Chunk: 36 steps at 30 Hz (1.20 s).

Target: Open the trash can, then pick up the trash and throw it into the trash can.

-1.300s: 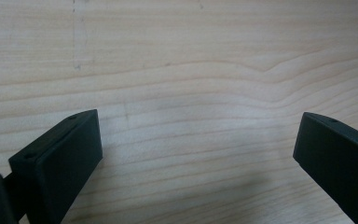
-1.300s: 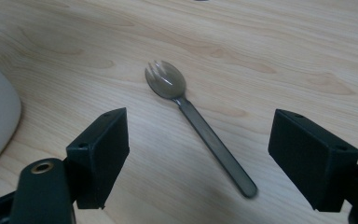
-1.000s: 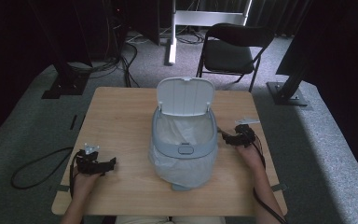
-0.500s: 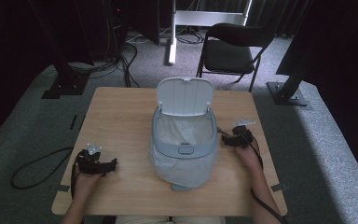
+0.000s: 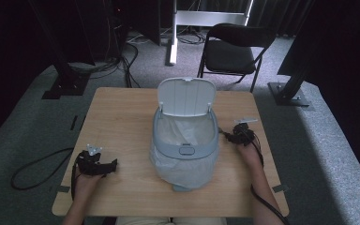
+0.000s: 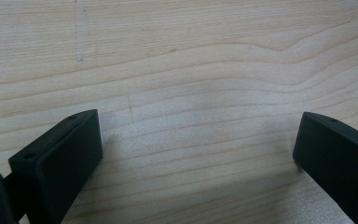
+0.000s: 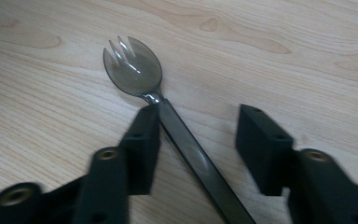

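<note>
While the left gripper (image 6: pixel 198 154) rests wide open, the right gripper (image 7: pixel 198 144), jaws just closing, straddles the spork (image 7: pixel 168 121), one pad touching.

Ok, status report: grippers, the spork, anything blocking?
Right gripper jaws have just been closing around the spork, one jaw touching its handle, not yet clamped. Left gripper open over bare table. Lidded bin beside, nothing blocking.
</note>
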Motion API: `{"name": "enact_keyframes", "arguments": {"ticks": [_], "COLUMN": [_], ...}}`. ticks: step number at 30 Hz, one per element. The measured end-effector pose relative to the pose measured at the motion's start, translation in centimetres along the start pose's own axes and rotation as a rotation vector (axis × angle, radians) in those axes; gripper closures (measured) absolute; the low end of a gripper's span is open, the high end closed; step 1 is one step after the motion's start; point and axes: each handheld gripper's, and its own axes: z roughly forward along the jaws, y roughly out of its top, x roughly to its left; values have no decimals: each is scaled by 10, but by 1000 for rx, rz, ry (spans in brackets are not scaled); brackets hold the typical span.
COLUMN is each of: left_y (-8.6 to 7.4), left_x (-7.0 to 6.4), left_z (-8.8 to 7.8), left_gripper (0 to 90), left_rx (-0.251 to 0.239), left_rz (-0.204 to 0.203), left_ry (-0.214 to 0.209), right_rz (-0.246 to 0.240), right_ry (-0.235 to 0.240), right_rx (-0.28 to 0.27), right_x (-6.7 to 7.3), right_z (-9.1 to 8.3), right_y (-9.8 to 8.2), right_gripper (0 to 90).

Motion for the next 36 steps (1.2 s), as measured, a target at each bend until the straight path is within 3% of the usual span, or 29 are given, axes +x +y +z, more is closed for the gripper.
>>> {"name": "enact_keyframes", "arguments": {"ticks": [4, 5, 9, 15, 36], "left_y": [0, 0, 0, 0, 1], "left_x": [0, 0, 0, 0, 1], "left_z": [0, 0, 0, 0, 1], "left_gripper": [13, 13, 13, 13, 13], "left_rx": [0, 0, 0, -2, -2], "left_rz": [0, 0, -1, -1, 1], "left_ry": [0, 0, 0, -1, -2], "right_rz": [-15, -21, -29, 22, 101], "right_ry": [11, 13, 20, 39, 94], "right_rx": [-3, 2, 25, 11, -124], "right_x": [0, 1, 4, 3, 4], "right_z": [-2, -2, -3, -10, -87], "right_y": [-1, -1, 1, -4, -3], "right_gripper": [783, 789, 795, 796, 796]}}
